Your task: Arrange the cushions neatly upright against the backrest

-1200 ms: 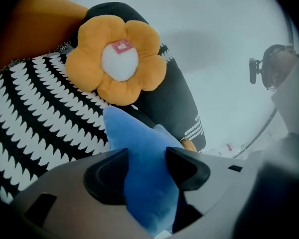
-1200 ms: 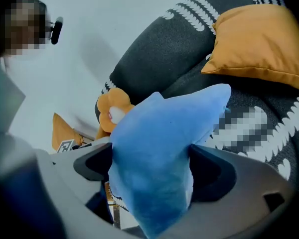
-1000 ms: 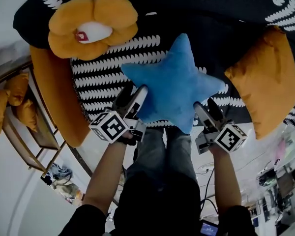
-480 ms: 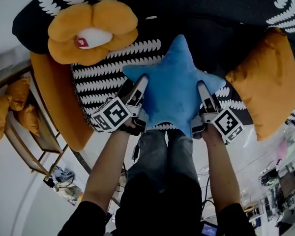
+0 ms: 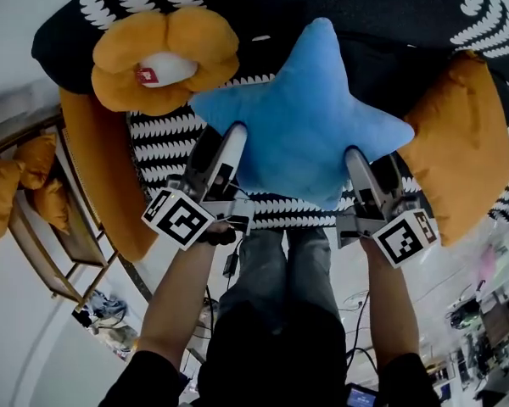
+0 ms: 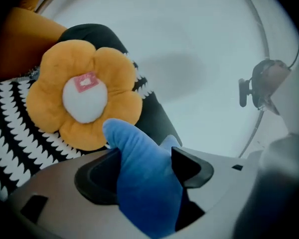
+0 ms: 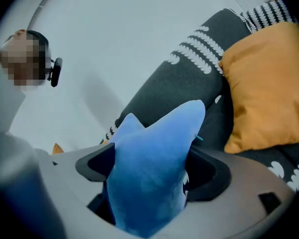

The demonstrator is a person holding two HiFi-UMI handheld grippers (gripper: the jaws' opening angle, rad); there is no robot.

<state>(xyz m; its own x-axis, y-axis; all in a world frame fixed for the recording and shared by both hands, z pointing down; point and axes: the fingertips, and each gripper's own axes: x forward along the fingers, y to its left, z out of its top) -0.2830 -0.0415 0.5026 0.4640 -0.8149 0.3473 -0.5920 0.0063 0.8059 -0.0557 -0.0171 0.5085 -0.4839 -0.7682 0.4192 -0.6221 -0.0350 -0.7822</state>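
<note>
I hold a blue star cushion point(image 5: 310, 117) lifted over the seat, its top point up against the black backrest point(image 5: 390, 7). My left gripper point(image 5: 220, 138) grips the star's lower left arm point(image 6: 144, 178); its jaws are closing, with both pads pressed into the plush. On the other side, my right gripper point(image 5: 369, 164) is shut on the lower right arm point(image 7: 149, 168). Left of the star, an orange flower cushion point(image 5: 161, 58) with a white centre point(image 6: 84, 96) leans on the backrest. To the star's right, an orange square cushion point(image 5: 458, 142) point(image 7: 269, 88) stands against the backrest.
The sofa's black-and-white striped seat point(image 5: 165, 134) has an orange side bolster point(image 5: 93, 168) at the left. A wooden rack point(image 5: 34, 219) with more orange cushions stands further left. The person's legs point(image 5: 284, 270) are at the sofa's front edge. A pale wall lies behind.
Both grippers have closed in on the star's lower arms and raised it. The star has moved up and away from the seat's front edge, toward the backrest.
</note>
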